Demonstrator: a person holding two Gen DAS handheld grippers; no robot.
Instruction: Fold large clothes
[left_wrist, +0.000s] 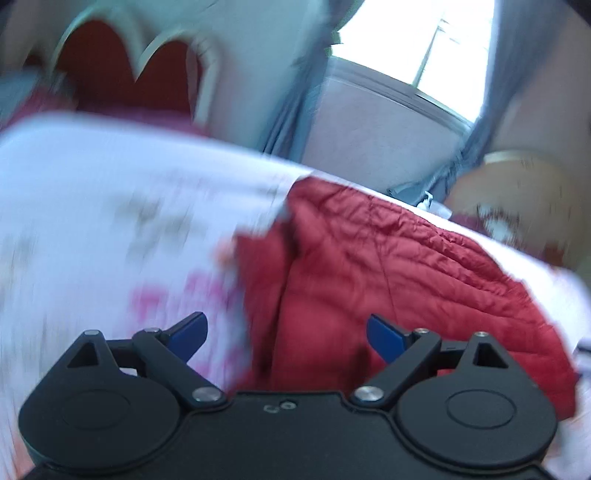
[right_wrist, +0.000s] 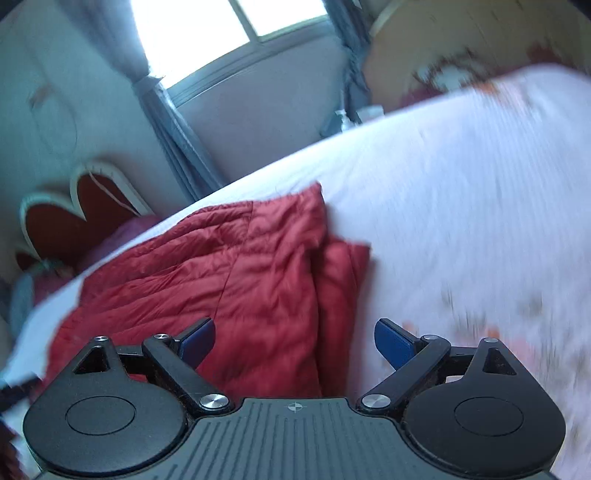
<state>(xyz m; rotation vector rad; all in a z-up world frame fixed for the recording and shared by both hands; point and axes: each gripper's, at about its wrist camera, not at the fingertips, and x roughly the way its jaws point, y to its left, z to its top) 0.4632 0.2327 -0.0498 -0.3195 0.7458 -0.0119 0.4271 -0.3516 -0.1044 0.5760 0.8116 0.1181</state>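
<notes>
From my remote seat I see the red quilted jacket (left_wrist: 388, 266) lying on the bed (left_wrist: 92, 206), on a white sheet with a faint pink print. It looks already folded at least one time, with a thick doubled edge at the side that shows on the right in the right wrist view.

The left gripper (left_wrist: 286, 334) has its jaws wide open and nothing is between them; it hangs above the jacket's edge where the red cloth meets the sheet. The right gripper (right_wrist: 293, 341) is also wide open and empty, above the doubled edge of the jacket (right_wrist: 221, 273).

Both pictures are smeared, so I judge the hands are in motion, and here is my first worry: if I close the jaws while moving, I may catch the sheet together with the jacket, or only the top layer. Then the fold below would open again. The quilted cloth looks slippery and puffy, so I think a shallow pinch could slide off. Also the two grippers must take matching corners; otherwise the next fold comes out crooked.
</notes>
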